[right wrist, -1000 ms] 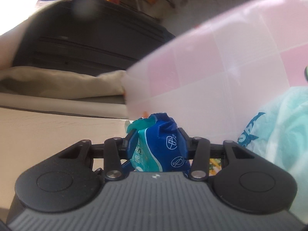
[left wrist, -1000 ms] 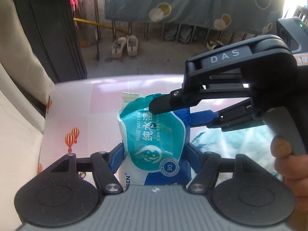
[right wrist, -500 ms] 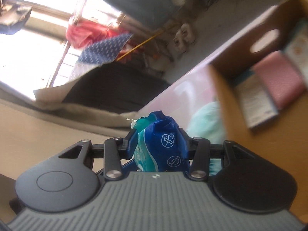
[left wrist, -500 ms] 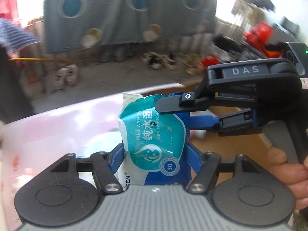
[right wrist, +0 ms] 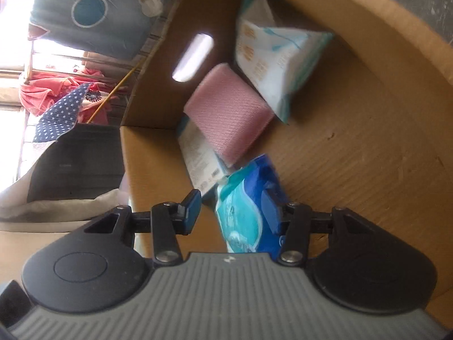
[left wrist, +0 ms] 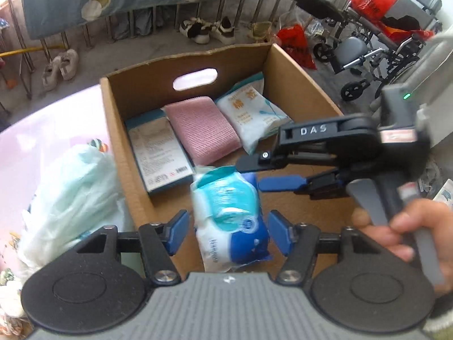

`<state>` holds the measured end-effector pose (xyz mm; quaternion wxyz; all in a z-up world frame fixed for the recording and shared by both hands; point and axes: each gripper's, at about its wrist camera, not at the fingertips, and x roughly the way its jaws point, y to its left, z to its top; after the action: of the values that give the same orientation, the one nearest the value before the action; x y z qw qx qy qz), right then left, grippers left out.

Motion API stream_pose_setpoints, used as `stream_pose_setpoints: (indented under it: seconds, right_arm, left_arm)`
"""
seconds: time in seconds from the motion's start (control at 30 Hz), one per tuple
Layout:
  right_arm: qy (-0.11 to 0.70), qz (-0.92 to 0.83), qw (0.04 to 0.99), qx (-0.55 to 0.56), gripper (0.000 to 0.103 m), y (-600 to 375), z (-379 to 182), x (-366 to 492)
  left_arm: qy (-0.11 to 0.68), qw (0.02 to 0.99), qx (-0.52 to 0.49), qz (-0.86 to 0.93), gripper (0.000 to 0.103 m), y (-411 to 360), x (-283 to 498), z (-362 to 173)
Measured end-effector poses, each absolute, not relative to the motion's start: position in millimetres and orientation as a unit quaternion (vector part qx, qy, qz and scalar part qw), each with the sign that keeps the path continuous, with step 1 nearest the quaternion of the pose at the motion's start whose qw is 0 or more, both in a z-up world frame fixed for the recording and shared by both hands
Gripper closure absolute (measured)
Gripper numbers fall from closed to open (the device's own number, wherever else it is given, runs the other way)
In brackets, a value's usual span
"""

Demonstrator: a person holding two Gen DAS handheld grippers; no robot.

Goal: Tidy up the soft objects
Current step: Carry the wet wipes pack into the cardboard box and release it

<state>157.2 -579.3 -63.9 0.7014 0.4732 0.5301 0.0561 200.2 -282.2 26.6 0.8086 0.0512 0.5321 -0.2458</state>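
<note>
A blue and teal wet-wipes pack (left wrist: 229, 221) hangs blurred low inside the cardboard box (left wrist: 124, 147), between the pads of my left gripper (left wrist: 229, 226). The left jaws are closing, with a gap showing on both sides of the pack. My right gripper (left wrist: 252, 174) reaches in from the right, its tips at the pack's far end. In the right wrist view the right gripper (right wrist: 230, 209) is opening: the pack (right wrist: 249, 198) lies against the right pad, and the left pad stands clear. A pink sponge (left wrist: 203, 130), a white tissue pack (left wrist: 249, 113) and a flat printed packet (left wrist: 158, 153) lie at the box's far end.
A pale green plastic bag (left wrist: 70, 187) sits on the pink tablecloth (left wrist: 42, 119) just left of the box. A person's hand (left wrist: 410, 226) holds the right gripper's handle. Beyond the box are shoes (left wrist: 206, 28) and a wheelchair (left wrist: 368, 45) on the floor.
Both grippers carried the wipes pack from above the pink table to over the box. Their pads, pressed on the pack before, now stand off it, and it sits lower.
</note>
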Motion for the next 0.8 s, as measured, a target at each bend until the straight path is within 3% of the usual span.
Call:
stream_pose_setpoints:
  seconds: [0.53, 0.8]
  right_arm:
    - [0.566, 0.079, 0.747, 0.340, 0.061, -509, -73, 181]
    - [0.570, 0.038, 0.743, 0.349, 0.055, -489, -68, 182]
  left_arm:
    - [0.426, 0.882, -0.001, -0.199, 0.039, -108, 127, 87]
    - [0.398, 0.910, -0.059, -0.099, 0.038, -4, 75, 81]
